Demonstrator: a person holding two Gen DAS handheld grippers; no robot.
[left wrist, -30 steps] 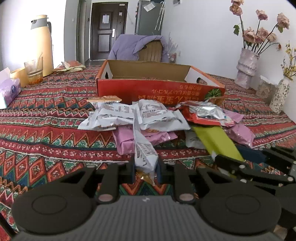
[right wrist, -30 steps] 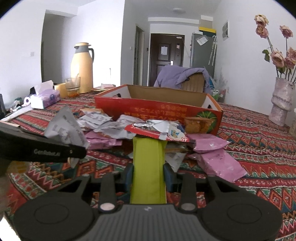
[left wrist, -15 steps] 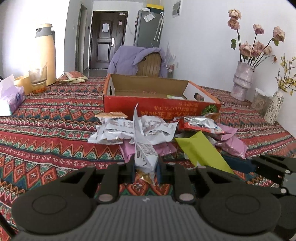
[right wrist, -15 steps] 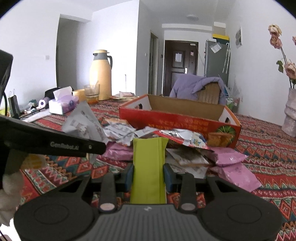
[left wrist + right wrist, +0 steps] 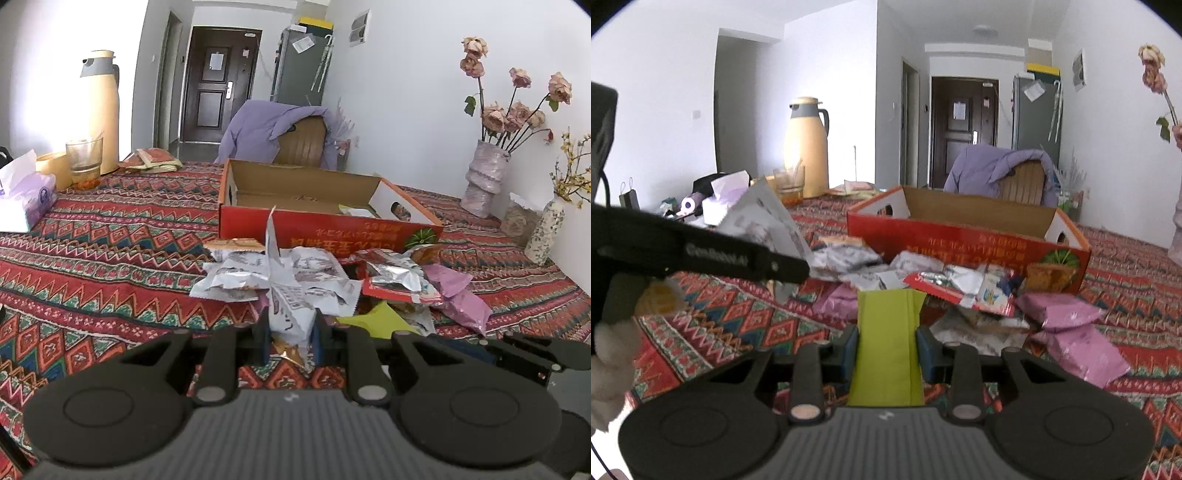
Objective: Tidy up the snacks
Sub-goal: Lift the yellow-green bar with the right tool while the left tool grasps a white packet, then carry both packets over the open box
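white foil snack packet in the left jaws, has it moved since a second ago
Yes: the white foil snack packet has risen off the pile; its tip now overlaps the red cardboard box.

Yellow thermos [image 5: 100,110], glass [image 5: 84,158], tissue box [image 5: 22,199] far left; flower vase [image 5: 484,177] right; draped chair [image 5: 295,136] behind.

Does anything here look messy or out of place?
Yes: the snack packets lie in a loose heap on the patterned tablecloth in front of the red cardboard box, overlapping one another, while the box looks almost bare inside.
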